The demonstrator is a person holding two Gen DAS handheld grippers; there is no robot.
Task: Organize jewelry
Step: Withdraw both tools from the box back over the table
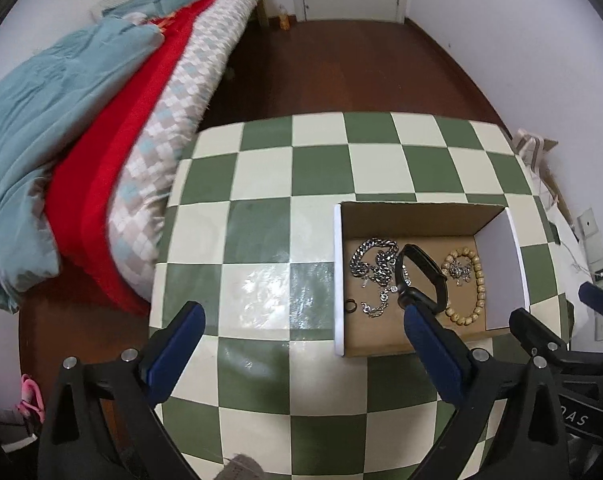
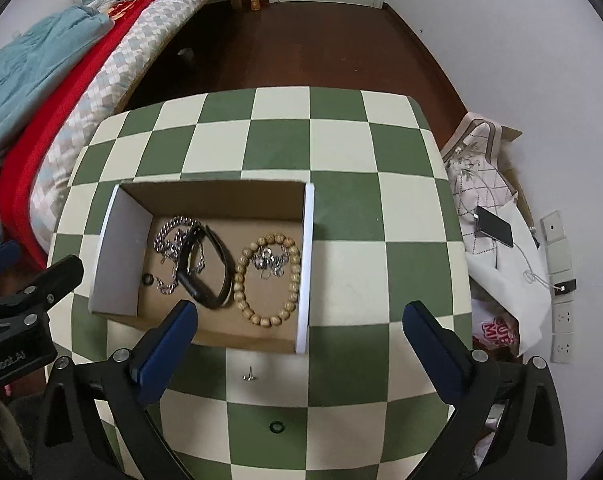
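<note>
An open cardboard box (image 2: pixel 301 264) (image 1: pixel 338 280) sits on the green-and-cream checkered table (image 2: pixel 341 152). Inside lie a silver chain (image 2: pixel 171 236) (image 1: pixel 371 264), a black band (image 2: pixel 211 276) (image 1: pixel 429 268), a wooden bead bracelet (image 2: pixel 269 316) (image 1: pixel 475 292) with a small silver piece (image 2: pixel 269 262) in its ring, and a small dark ring (image 2: pixel 147 279) (image 1: pixel 351 306). On the table in front of the box lie a silver stud (image 2: pixel 250 376) and a black ring (image 2: pixel 276 427). My right gripper (image 2: pixel 299 340) is open above them. My left gripper (image 1: pixel 303 332) is open and empty, left of the box.
A bed with blue, red and checked bedding (image 1: pixel 101 140) stands left of the table. Bags, a phone (image 2: pixel 495 226) with a cable and wall sockets (image 2: pixel 561 316) lie to the right. Brown floor (image 2: pixel 301 48) and a white door are beyond the table.
</note>
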